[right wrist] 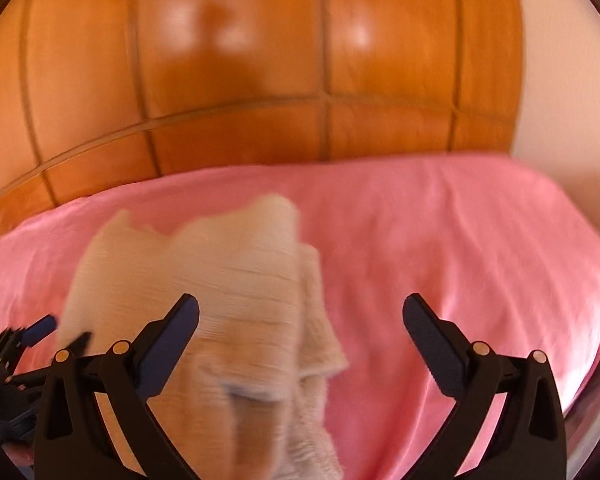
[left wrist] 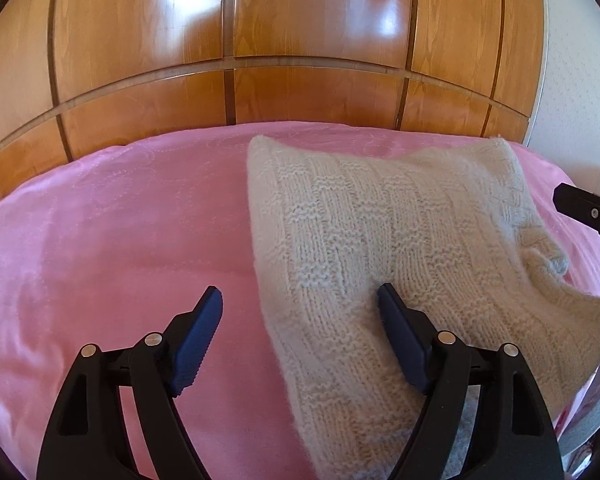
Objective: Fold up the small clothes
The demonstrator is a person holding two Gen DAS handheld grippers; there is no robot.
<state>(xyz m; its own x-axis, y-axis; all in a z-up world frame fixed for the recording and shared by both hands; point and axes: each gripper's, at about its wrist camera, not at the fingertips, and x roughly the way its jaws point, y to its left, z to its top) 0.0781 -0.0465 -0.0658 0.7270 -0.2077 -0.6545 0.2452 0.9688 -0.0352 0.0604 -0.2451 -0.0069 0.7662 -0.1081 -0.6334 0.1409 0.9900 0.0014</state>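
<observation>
One cream knitted garment [left wrist: 380,240] is laid on one pink bedspread [left wrist: 120,220].
Both grippers are spread wide, nothing gripped: the left gripper [left wrist: 300,300] straddles the knit's left edge; the right gripper [right wrist: 300,312] is held above its blurred right side.

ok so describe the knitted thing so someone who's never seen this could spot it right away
A pink bedspread lies before a glossy wooden panelled wall. On it lies a cream knitted garment, ribbed and fuzzy, the only pale textured thing on the smooth pink cloth.
</observation>
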